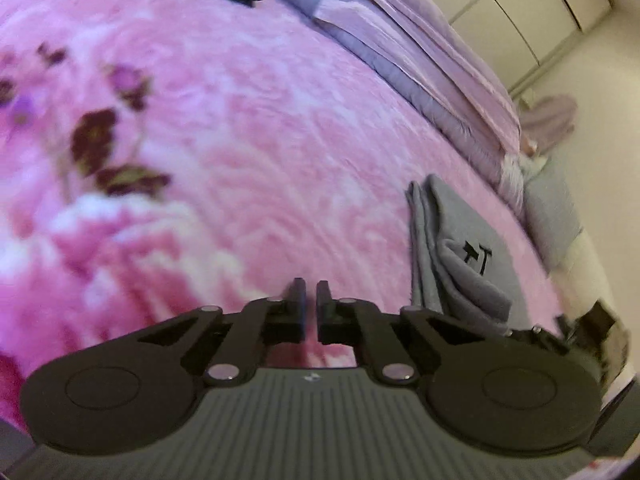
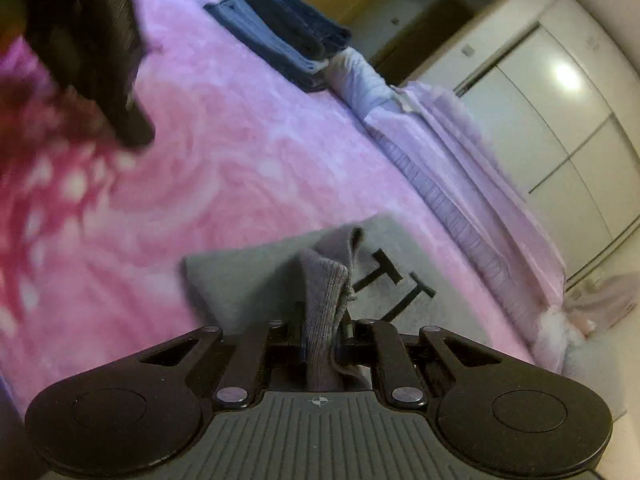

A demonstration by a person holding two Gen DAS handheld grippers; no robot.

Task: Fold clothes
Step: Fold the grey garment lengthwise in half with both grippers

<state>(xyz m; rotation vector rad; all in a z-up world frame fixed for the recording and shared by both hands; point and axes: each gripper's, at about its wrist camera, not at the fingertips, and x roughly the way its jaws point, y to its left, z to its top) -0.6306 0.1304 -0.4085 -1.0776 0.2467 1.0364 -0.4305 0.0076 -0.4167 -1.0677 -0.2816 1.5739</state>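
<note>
A grey garment [image 2: 240, 276] with a black printed mark lies folded on the pink floral blanket [image 2: 240, 140]. My right gripper [image 2: 322, 320] is shut on a ribbed grey edge [image 2: 322, 292] of it, and that edge stands up between the fingers. In the left wrist view the same grey garment [image 1: 460, 248] lies folded to the right of my left gripper [image 1: 311, 288]. The left jaws stand almost together with nothing between them, above bare blanket [image 1: 240, 140]. A dark blurred shape [image 2: 100, 60] at the right view's upper left looks like the left gripper.
A stack of folded dark blue and light blue clothes [image 2: 280, 32] sits at the far end of the bed. A folded lilac quilt [image 2: 460, 160] runs along the bed's right side. White wardrobe doors [image 2: 560, 120] stand beyond it.
</note>
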